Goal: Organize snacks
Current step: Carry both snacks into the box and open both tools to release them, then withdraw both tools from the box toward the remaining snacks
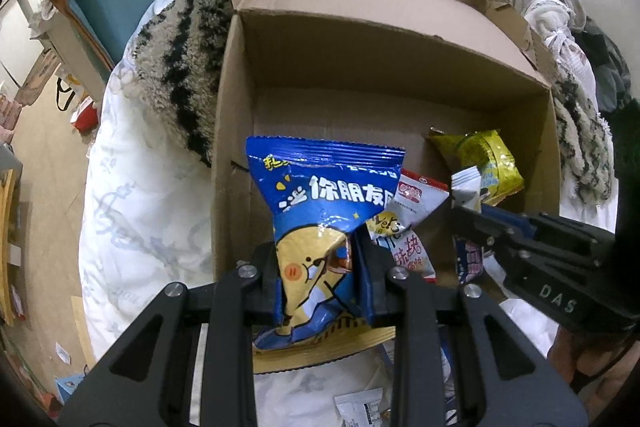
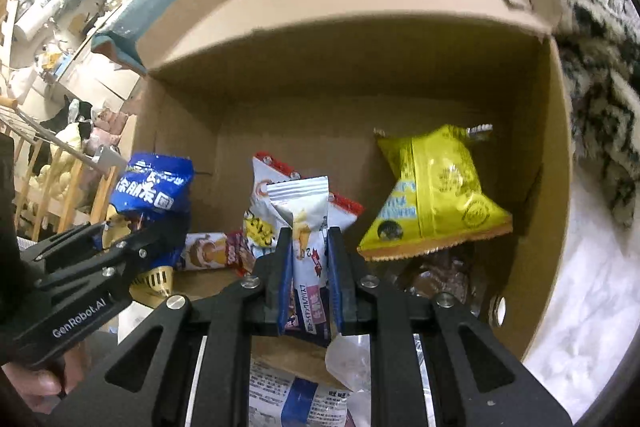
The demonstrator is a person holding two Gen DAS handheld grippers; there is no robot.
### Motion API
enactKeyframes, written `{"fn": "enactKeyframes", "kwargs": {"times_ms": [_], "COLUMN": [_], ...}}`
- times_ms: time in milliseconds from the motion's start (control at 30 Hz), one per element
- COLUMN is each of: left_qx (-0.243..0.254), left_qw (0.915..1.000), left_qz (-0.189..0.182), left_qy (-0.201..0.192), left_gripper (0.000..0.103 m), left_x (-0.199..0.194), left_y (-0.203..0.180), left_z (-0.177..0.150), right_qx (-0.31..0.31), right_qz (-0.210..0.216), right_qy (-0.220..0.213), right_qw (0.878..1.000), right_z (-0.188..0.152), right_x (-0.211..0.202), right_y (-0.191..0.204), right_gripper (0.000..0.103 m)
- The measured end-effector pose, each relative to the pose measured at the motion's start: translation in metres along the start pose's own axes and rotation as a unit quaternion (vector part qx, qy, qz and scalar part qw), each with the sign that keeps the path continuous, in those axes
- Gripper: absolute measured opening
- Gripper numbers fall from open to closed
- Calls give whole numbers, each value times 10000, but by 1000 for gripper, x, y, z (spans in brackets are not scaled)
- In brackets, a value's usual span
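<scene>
While both grippers hang over the box (image 1: 232, 131), each carries one snack: the left gripper (image 1: 316, 267) is clamped on a blue bag (image 1: 324, 195) at the box's near-left edge, the right gripper (image 2: 309, 267) on a white packet (image 2: 304, 215) over its middle. Inside lie a yellow bag (image 2: 436, 199) against the right wall and a red-trimmed packet (image 2: 260, 203) mid-floor. Next, judged: lower each, then release.

Two wrist fisheyes, both angled steeply down, close over the same open cardboard box (image 1: 384, 39), side by side.
</scene>
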State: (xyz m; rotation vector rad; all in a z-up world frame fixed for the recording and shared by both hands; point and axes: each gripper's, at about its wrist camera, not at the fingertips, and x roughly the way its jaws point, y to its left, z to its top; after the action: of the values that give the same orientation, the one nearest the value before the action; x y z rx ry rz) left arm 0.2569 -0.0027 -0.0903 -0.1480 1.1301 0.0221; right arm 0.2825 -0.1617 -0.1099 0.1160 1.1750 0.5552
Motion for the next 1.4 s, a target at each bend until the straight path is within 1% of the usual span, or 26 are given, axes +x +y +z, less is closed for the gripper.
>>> {"fn": "enactKeyframes", "kwargs": {"times_ms": [67,133,167,200,233,267,300,333,367,467,533,567,633,700,767,800,867,900,933,967,1033,1133,1267,1333,1367,1400], "left_qx": [31,103,141,176,211,228,222,207,207,227,152,113,88,99,78,65,52,41,11,-50,-186,-390,-570,-618,-623,-629], "left_qw": [10000,9999,9998,9997,9996,9997,9997,9996,9994,9994,9995,9995,9995,9995,9995,9994,9994,9994,9993,9993,9989,9978,9965,9961,9961,9962], "left_qz": [-48,-103,-121,-149,-164,-127,-100,-103,-115,-177,-184,-198,-217,-206,-236,-260,-279,-285,-304,-341,-429,-525,-613,-631,-618,-594], "left_qy": [-26,-31,-20,-8,1,-13,-76,-186,-259,-194,-214,-225,-219,-208,-205,-201,-201,-200,-203,-176,-100,-80,-8,-10,-20,-27], "left_gripper": [26,26,28,32,49,70,76,79,79,79,79,79,79,79,79,79,79,79,79,79,79,79,79,79,79,79], "left_x": [0,0,0,-1,-2,-4,-7,-11,-14,-18,-22,-24,-28,-32,-37,-40,-44,-47,-50,-52,-56,-62,-64,-64,-64,-64], "left_y": [-1,-4,-5,-6,-8,-9,-10,-10,-10,-10,-7,-5,-3,-2,0,0,1,2,4,7,13,21,27,29,29,30], "left_z": [0,-1,-1,-1,-2,-3,-4,-5,-6,-5,-6,-7,-8,-10,-12,-14,-16,-18,-20,-23,-27,-35,-42,-43,-43,-42], "right_qx": [-15,73,81,63,48,60,93,144,223,473,563,569,560,334,-39,-179,-549,-691,-771,-788,-796,-932,-946,-839,-768,-617], "right_qz": [-3,172,270,277,247,254,250,209,106,-30,-231,-302,-256,-366,-585,-653,-769,-829,-876,-902,-860,-953,-1008,-960,-878,-681], "right_qy": [98,172,191,148,112,98,96,49,-4,146,235,313,468,463,463,449,440,460,491,510,572,492,220,53,-3,-82], "right_qw": [10000,9997,9994,9995,9996,9996,9996,9997,9997,9988,9979,9974,9970,9977,9972,9967,9946,9931,9920,9915,9915,9899,9902,9918,9932,9957], "right_z": [-1,-1,2,3,3,3,2,1,-1,-6,-11,-13,-19,-24,-33,-36,-40,-42,-43,-43,-43,-41,-33,-22,-18,-12], "right_x": [4,5,4,1,-1,-6,-10,-17,-27,-41,-49,-51,-51,-51,-50,-48,-44,-41,-38,-34,-28,-25,-23,-21,-19,-17], "right_y": [2,1,0,1,0,-2,-4,-7,-15,-26,-32,-33,-34,-25,-15,-8,4,8,10,11,10,16,20,21,21,19], "right_gripper": [21,22,24,29,42,53,69,70,70,70,70,70,70,70,68,63,48,32,21,18,5,0,0,0,0,0]}}
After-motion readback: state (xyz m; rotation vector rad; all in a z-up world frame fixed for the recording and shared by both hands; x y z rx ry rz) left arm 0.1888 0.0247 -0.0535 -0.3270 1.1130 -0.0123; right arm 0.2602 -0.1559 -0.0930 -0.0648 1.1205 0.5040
